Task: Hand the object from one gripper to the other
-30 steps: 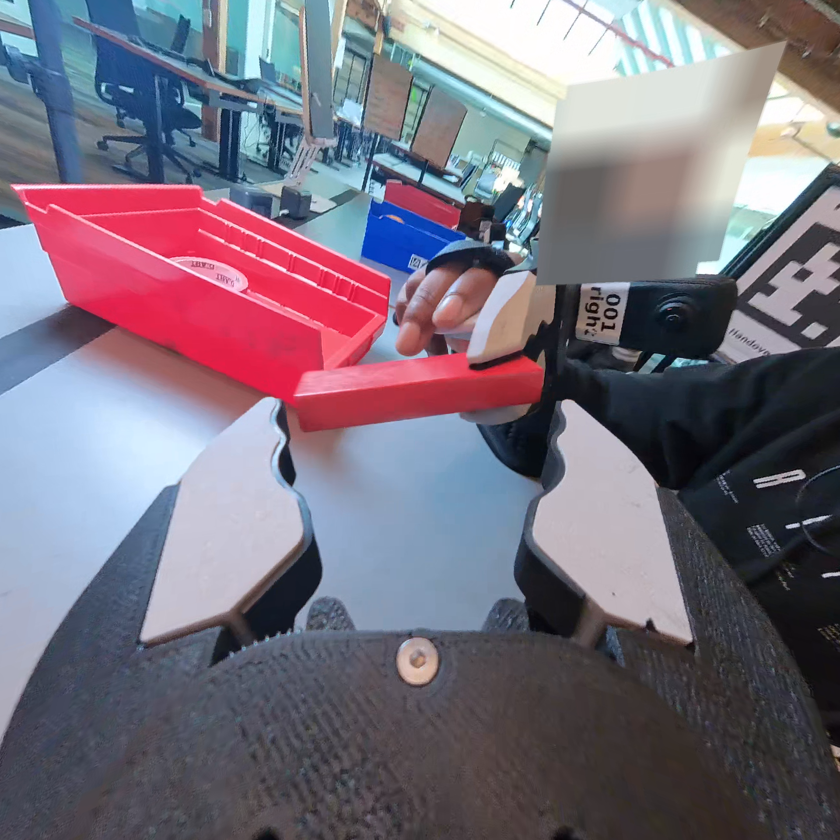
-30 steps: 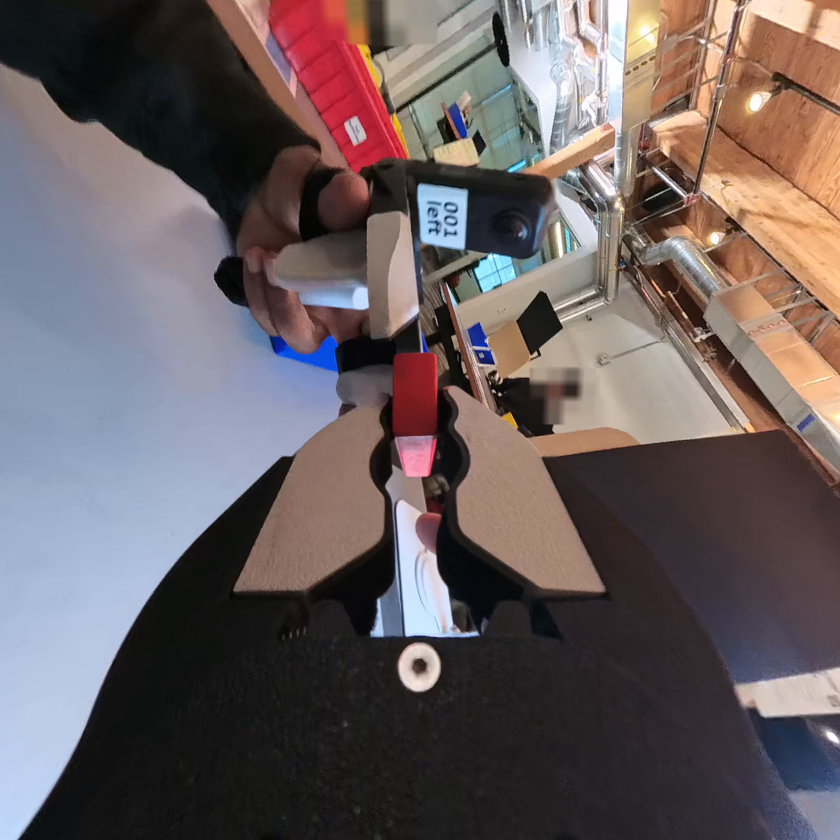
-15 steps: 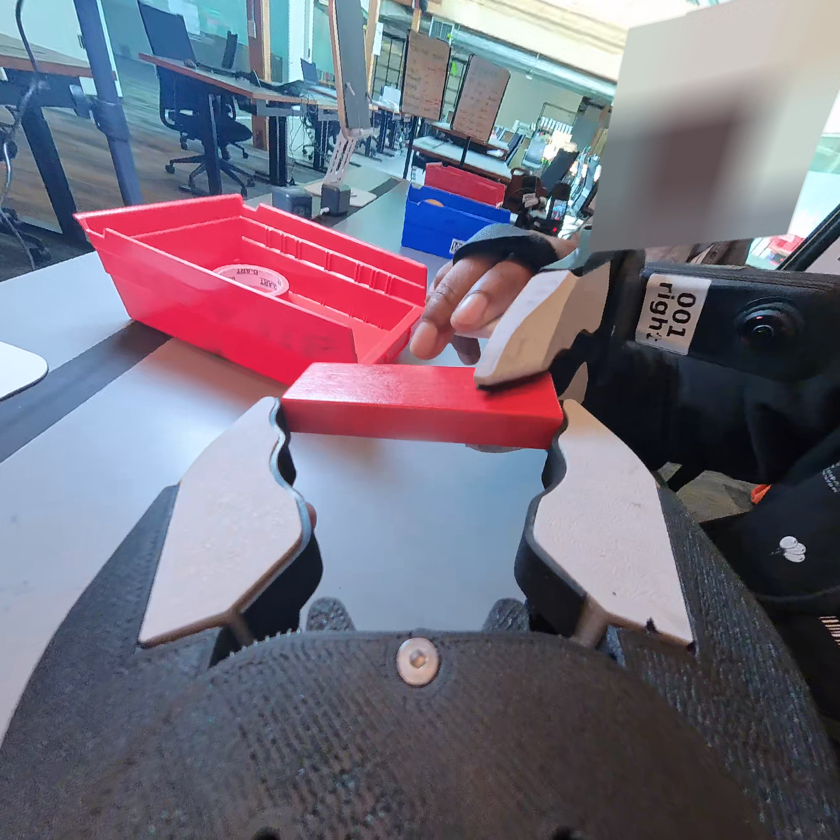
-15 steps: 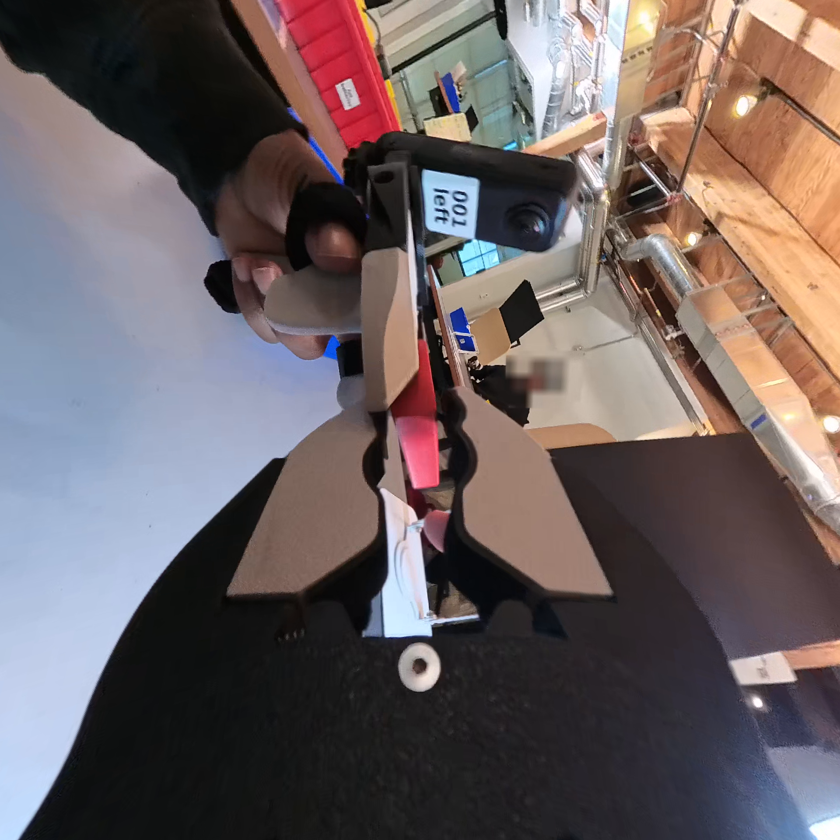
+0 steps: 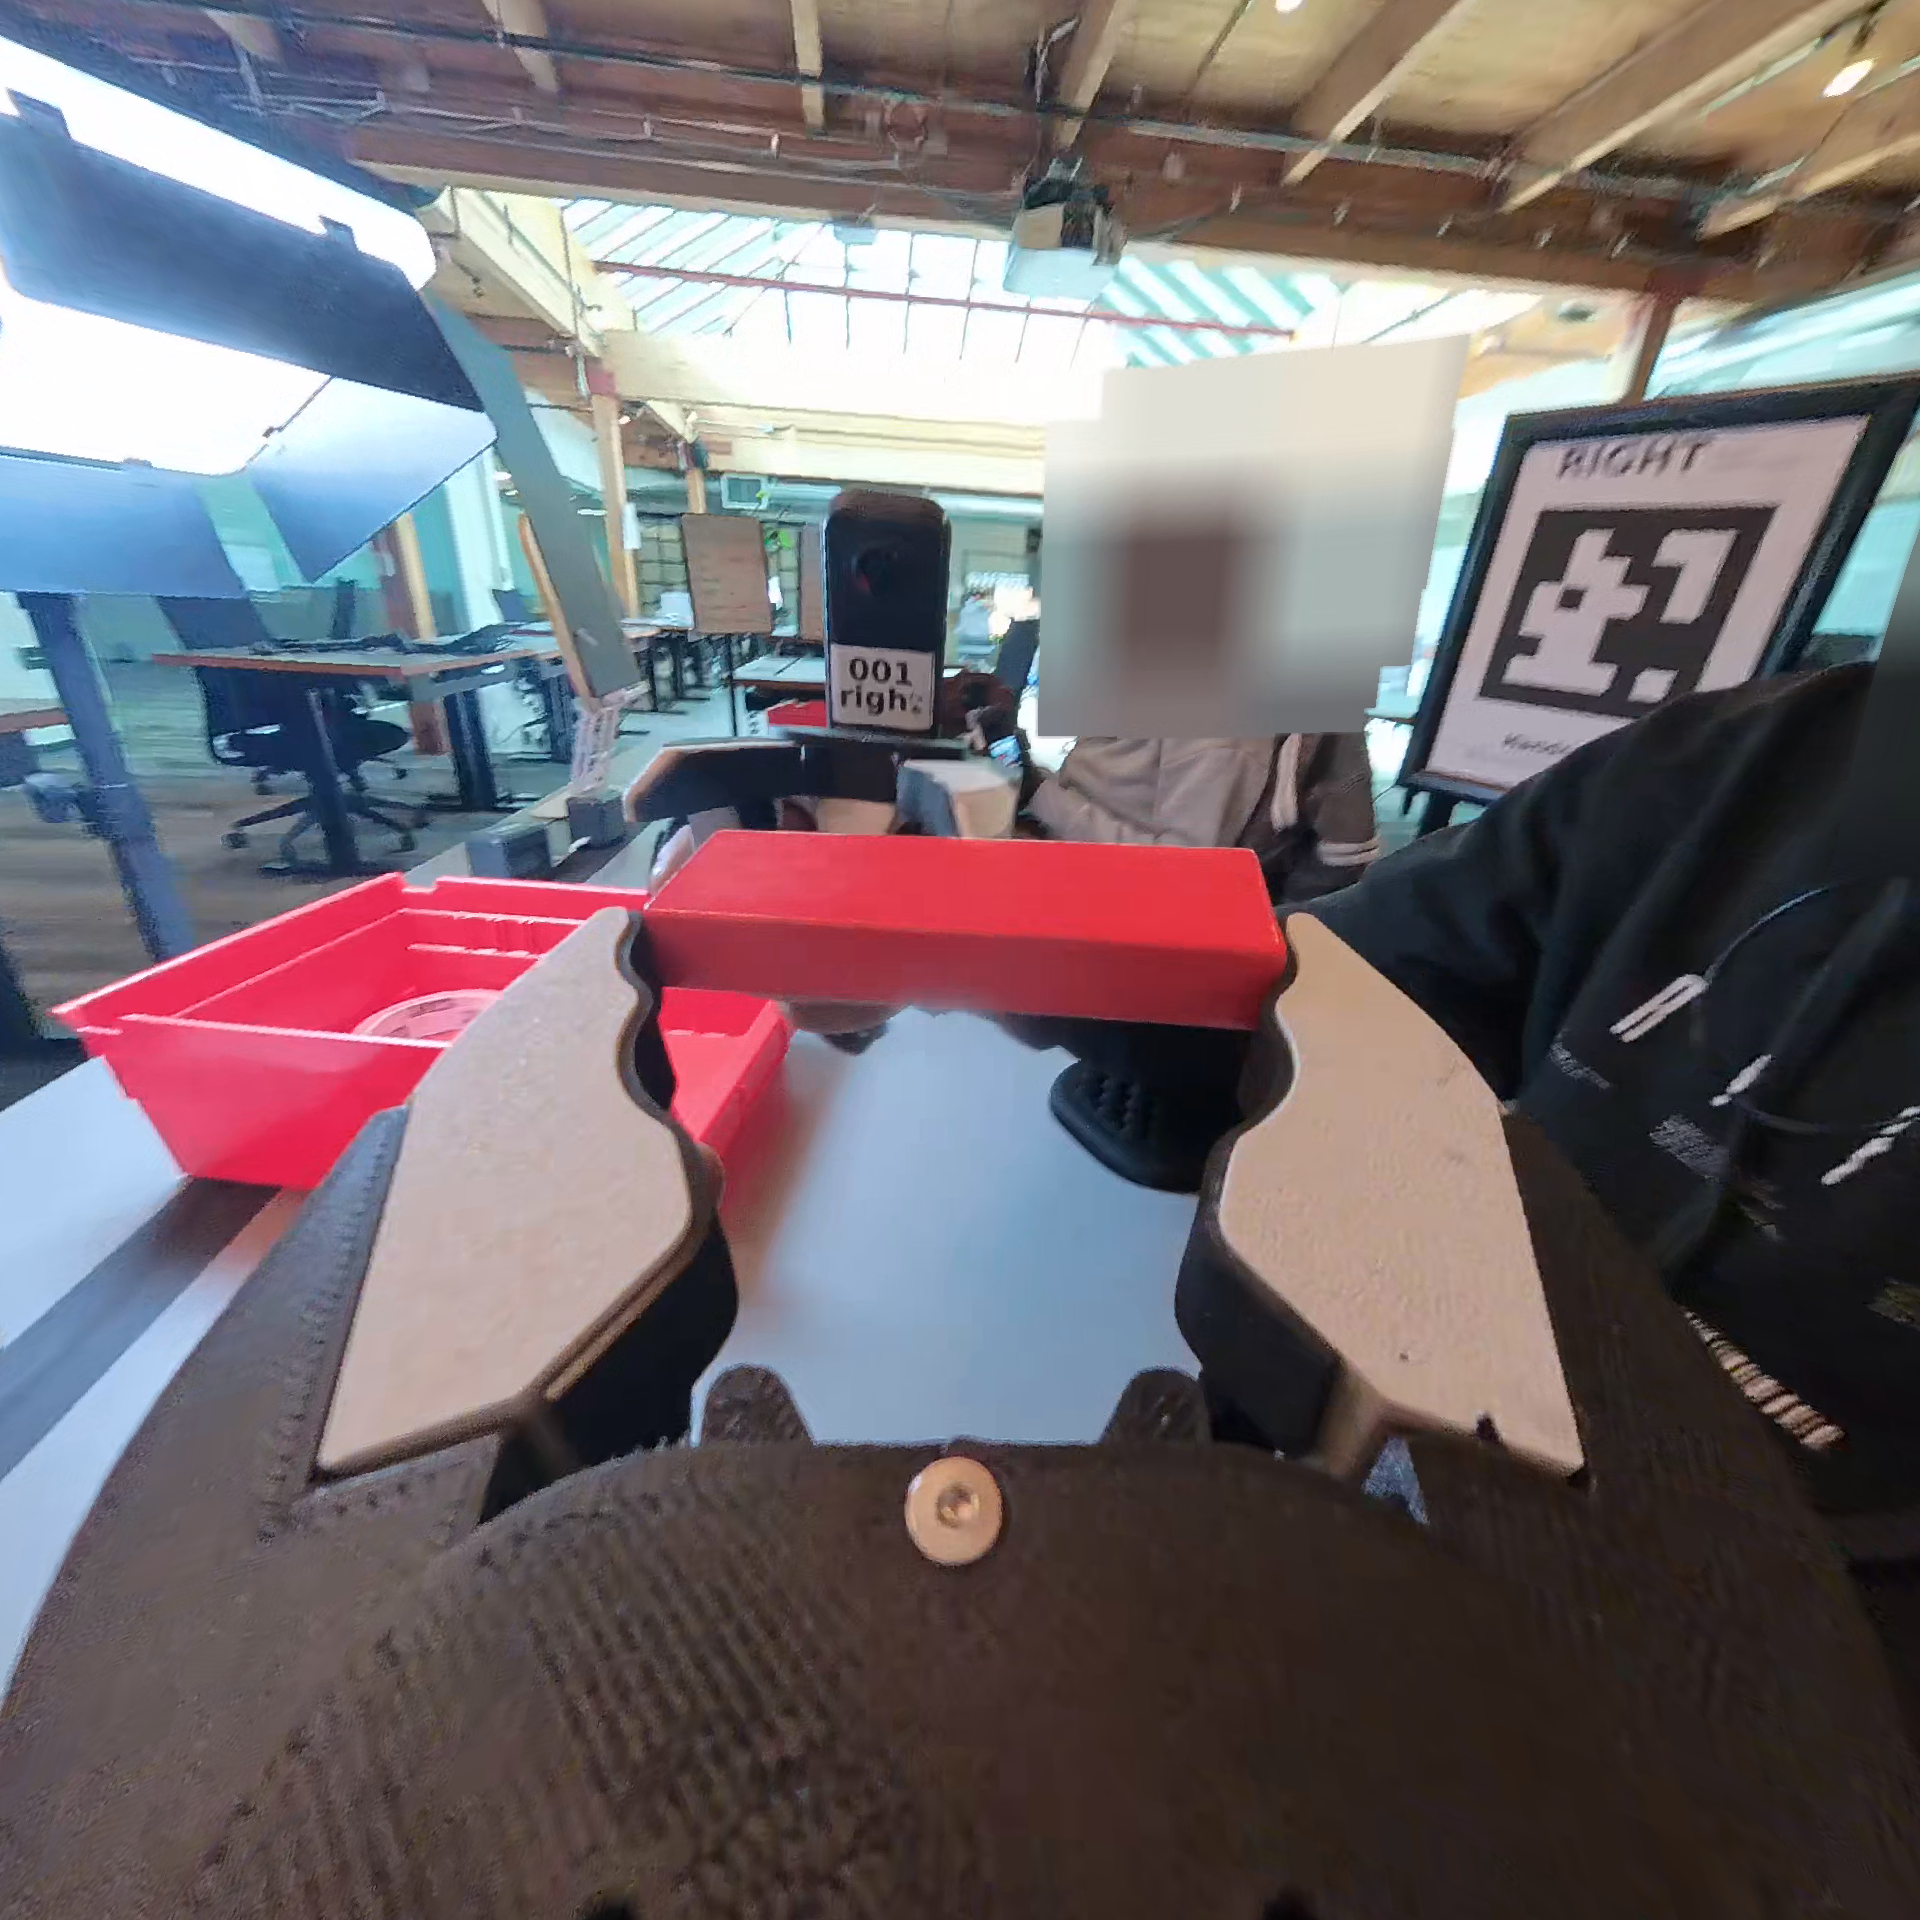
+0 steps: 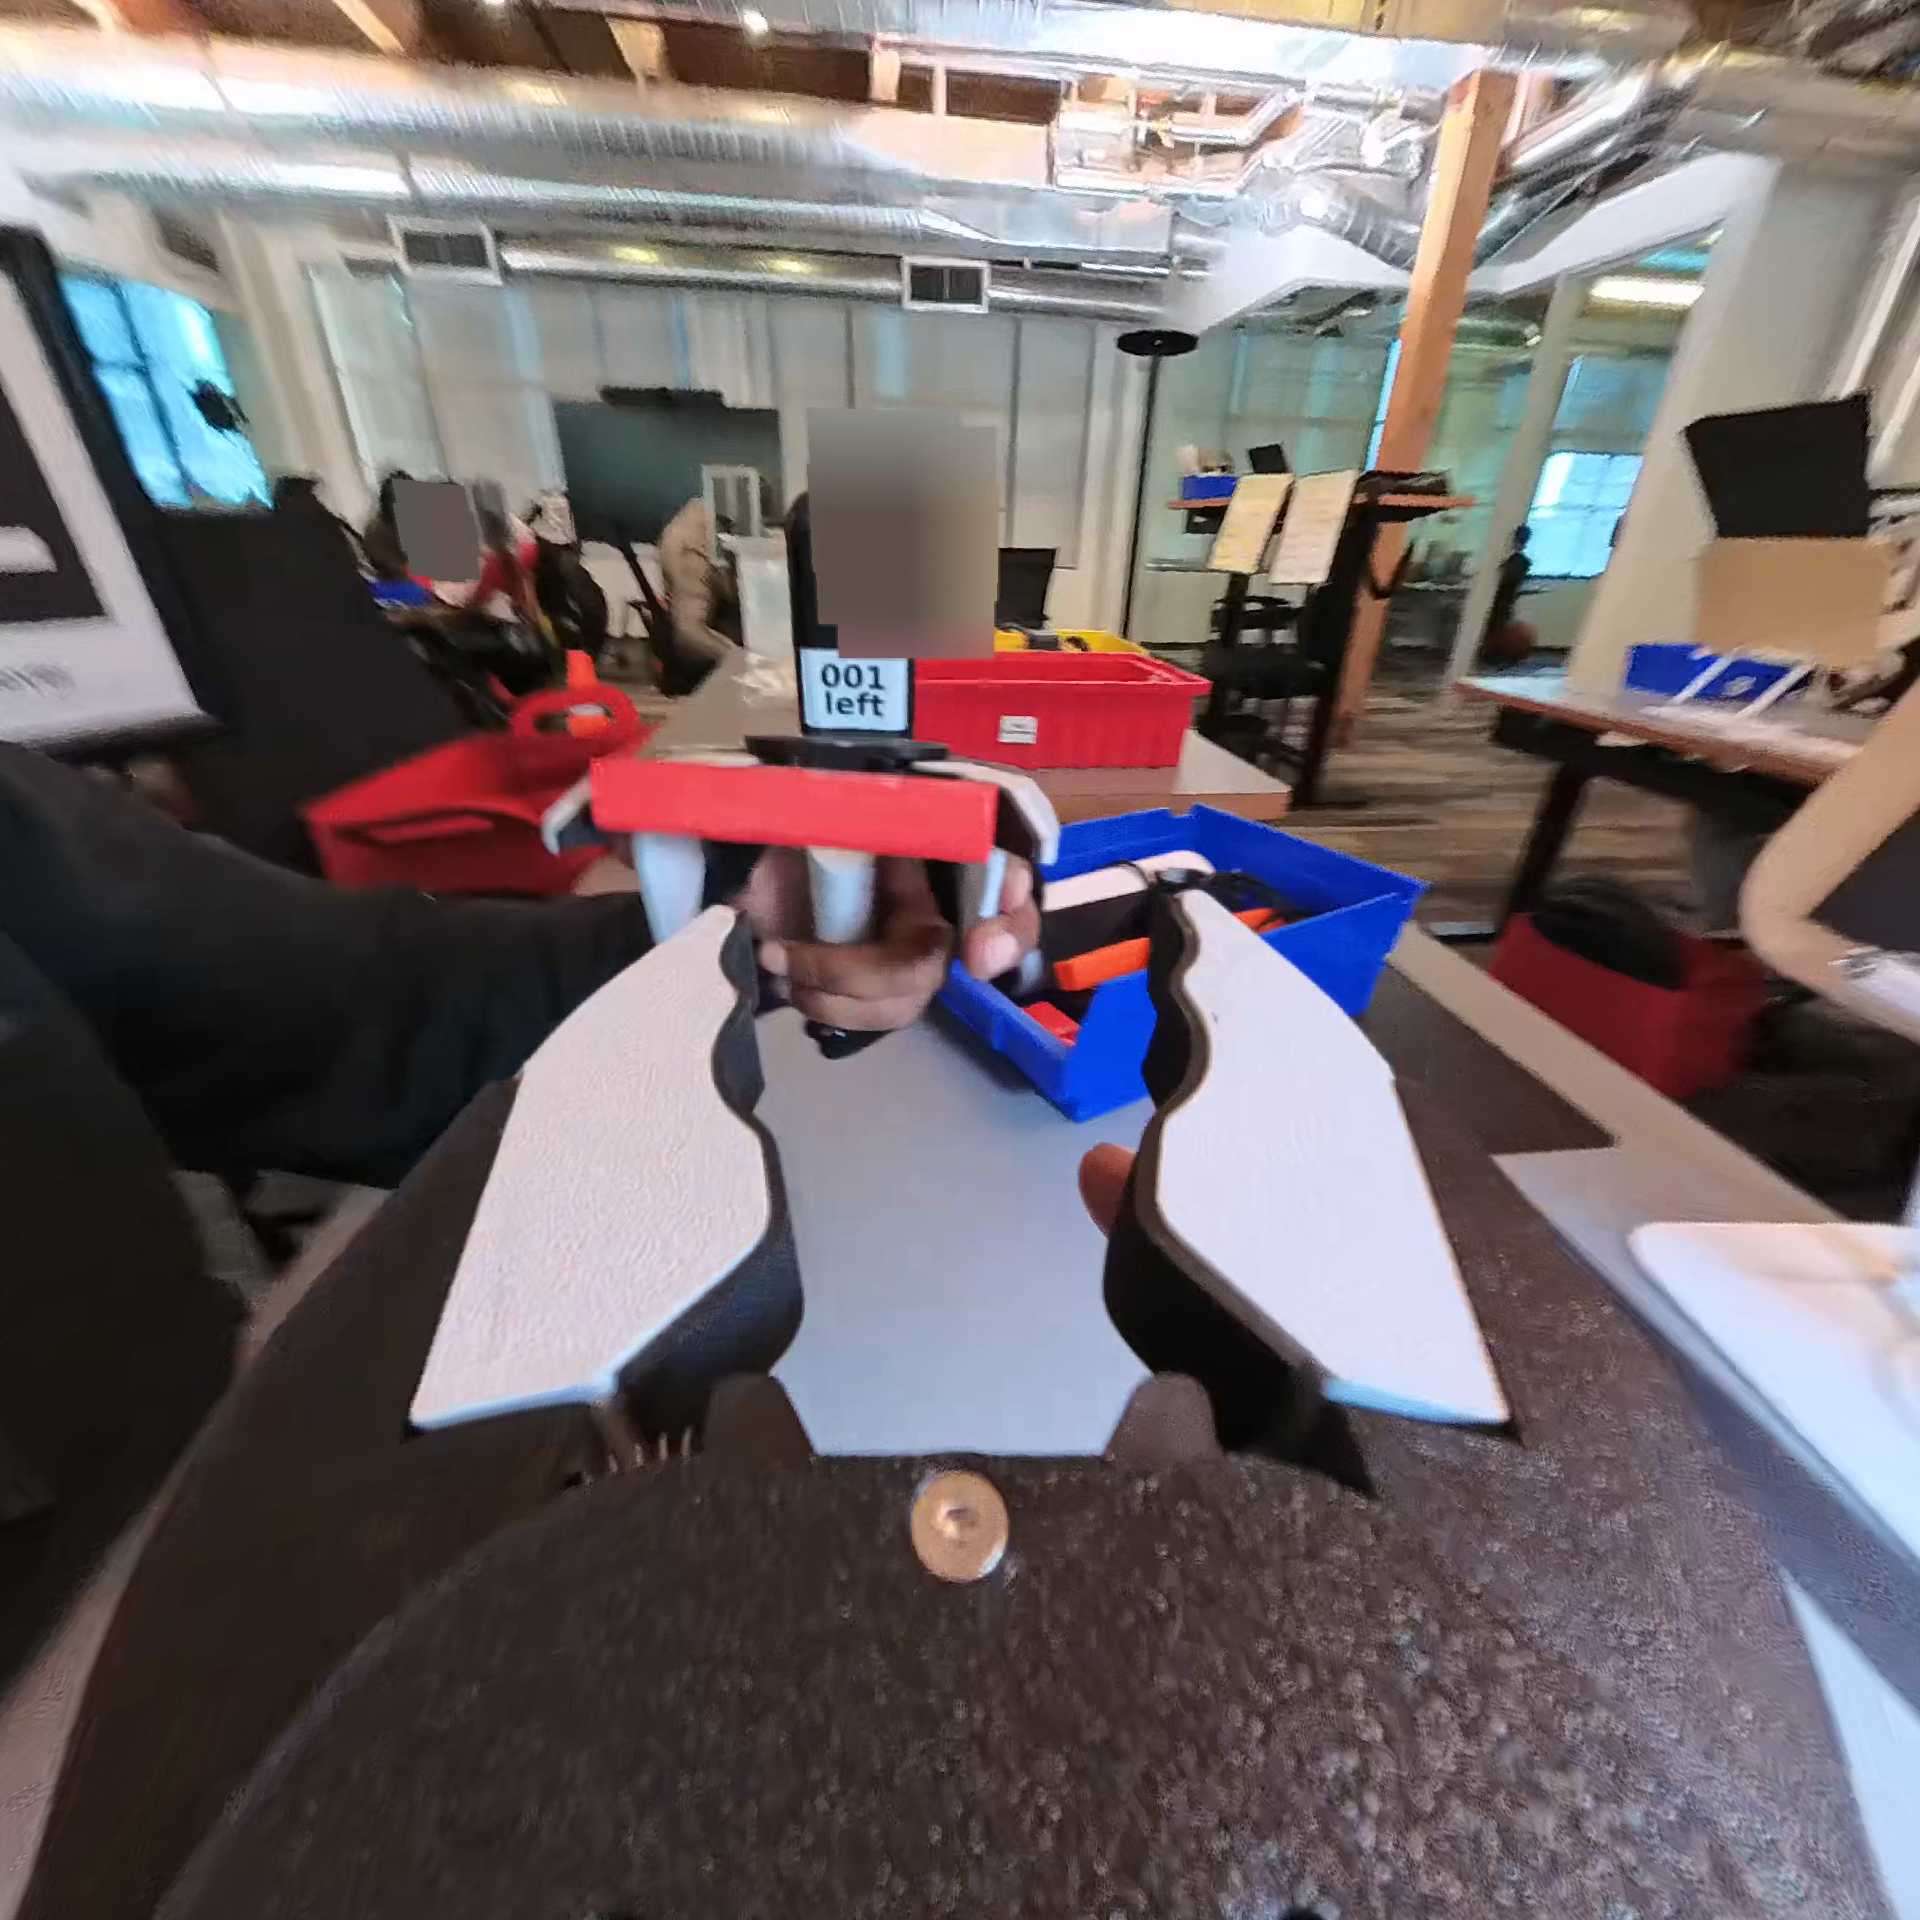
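1. Grey tabletop lay under both grippers in a busy open workshop, with a red bin on one side and a blue bin on the other.
2. Between the tips of the left gripper sat the red block, held up off the table; the fingers were spread wide yet pressed on its two short ends, so they held it along its whole length.
3. Its long axis ran crosswise, from one fingertip to the other, and level.
4. Facing it, just beyond the block, the right gripper stood open with nothing between its pads; the red block lay ahead of it and a little above its tips.
5. By my judgement, the handover had reached the left side, so the next move would be the right gripper backing straight away.
6. Plain, bright red, matte and sharp-edged, it looked rigid and light.
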`<action>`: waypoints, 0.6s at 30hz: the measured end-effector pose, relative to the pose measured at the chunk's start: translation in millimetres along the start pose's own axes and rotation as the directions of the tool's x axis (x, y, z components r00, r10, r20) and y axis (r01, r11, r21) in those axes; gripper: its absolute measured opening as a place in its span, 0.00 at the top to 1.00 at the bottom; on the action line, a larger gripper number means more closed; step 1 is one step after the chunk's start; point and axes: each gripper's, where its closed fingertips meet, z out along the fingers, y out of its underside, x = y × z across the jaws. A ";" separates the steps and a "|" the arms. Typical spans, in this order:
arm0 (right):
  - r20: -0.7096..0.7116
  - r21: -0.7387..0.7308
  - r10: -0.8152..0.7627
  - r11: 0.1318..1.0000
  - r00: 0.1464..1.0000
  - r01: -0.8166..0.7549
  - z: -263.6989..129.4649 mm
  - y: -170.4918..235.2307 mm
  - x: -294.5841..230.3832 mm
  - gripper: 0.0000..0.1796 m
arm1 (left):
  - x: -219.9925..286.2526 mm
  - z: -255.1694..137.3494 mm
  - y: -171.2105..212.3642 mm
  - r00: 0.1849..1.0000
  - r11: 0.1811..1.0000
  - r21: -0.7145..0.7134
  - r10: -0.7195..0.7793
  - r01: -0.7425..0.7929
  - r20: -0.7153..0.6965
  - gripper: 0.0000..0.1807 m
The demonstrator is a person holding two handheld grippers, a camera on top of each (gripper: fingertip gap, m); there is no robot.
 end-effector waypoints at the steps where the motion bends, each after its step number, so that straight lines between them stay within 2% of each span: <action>1: 0.018 0.001 0.046 0.999 0.999 -0.046 1.8 -1.0 -2.2 0.58 | -2.9 2.1 3.9 0.999 0.999 -0.029 0.030 -0.029 0.031 0.40; 5: 0.014 -0.073 0.208 0.976 0.978 -0.206 14.8 9.1 -3.3 0.51 | -19.1 8.5 16.9 0.970 0.979 -0.137 0.174 -0.151 0.172 0.40; 8: 0.009 -0.086 0.368 0.927 0.930 -0.366 22.7 16.9 -1.4 0.50 | -28.9 11.3 23.9 0.906 0.929 -0.245 0.338 -0.278 0.256 0.40; 10: 0.011 -0.072 0.474 0.879 0.881 -0.472 25.3 20.2 2.5 0.53 | -36.2 11.4 27.2 0.837 0.873 -0.330 0.457 -0.359 0.300 0.40; 13: 0.002 -0.075 0.549 0.834 0.836 -0.547 25.6 28.4 7.9 0.57 | -43.0 10.9 30.5 0.741 0.791 -0.424 0.588 -0.442 0.324 0.40; 18: 0.017 -0.092 0.618 0.783 0.786 -0.615 26.9 36.7 7.7 0.68 | -49.3 10.7 37.2 0.634 0.687 -0.509 0.709 -0.519 0.310 0.40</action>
